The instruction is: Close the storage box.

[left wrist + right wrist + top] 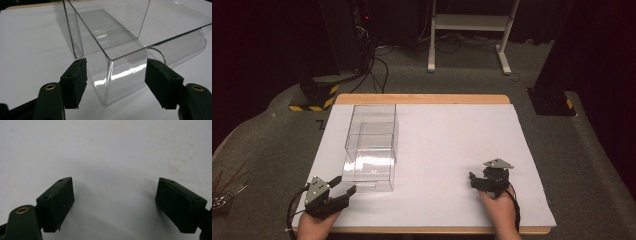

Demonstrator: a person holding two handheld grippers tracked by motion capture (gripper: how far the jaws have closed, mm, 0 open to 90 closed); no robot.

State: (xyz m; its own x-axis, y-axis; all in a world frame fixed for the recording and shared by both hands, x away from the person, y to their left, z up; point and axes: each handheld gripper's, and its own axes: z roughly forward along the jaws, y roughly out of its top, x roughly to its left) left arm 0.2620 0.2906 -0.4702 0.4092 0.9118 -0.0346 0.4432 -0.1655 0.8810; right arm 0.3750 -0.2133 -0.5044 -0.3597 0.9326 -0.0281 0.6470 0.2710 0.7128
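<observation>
- The clear plastic box stands at the centre-left of the high view on the white counter, its long axis running toward the top of the frame.
- The left gripper, at lower left, is nearer: its jaws gape, and the box's near corner lies just ahead between them, untouched.
- The right gripper, at lower right, rests well apart, its jaws spread and holding nothing.

A wooden table carries a white sheet; a clear box lies on it.
</observation>
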